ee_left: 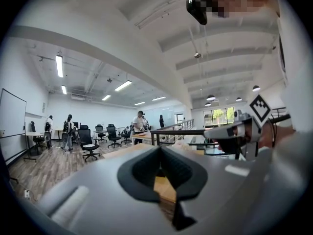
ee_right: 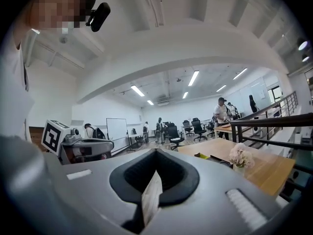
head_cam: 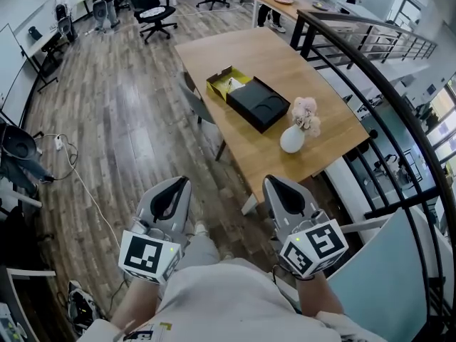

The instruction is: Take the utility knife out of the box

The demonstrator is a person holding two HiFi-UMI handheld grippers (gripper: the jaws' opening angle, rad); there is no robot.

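An open yellow box (head_cam: 226,82) lies on the wooden table (head_cam: 285,63), far ahead of me, with something pale inside that I cannot make out as a knife. A flat black tray or lid (head_cam: 258,102) lies against it. My left gripper (head_cam: 185,181) and right gripper (head_cam: 268,179) are held close to my body, side by side over the floor, well short of the table. Both are shut with nothing between the jaws. In the right gripper view the right gripper (ee_right: 156,152) points towards the table, where the yellow box (ee_right: 201,156) shows small. The left gripper (ee_left: 160,150) points the same way.
A white vase (head_cam: 292,139) of pink flowers stands at the table's near end. A grey chair (head_cam: 197,104) is tucked at the table's left side. A black railing (head_cam: 370,77) runs along the right. A power strip and cable (head_cam: 58,142) lie on the wood floor at left. Office chairs and people are far off.
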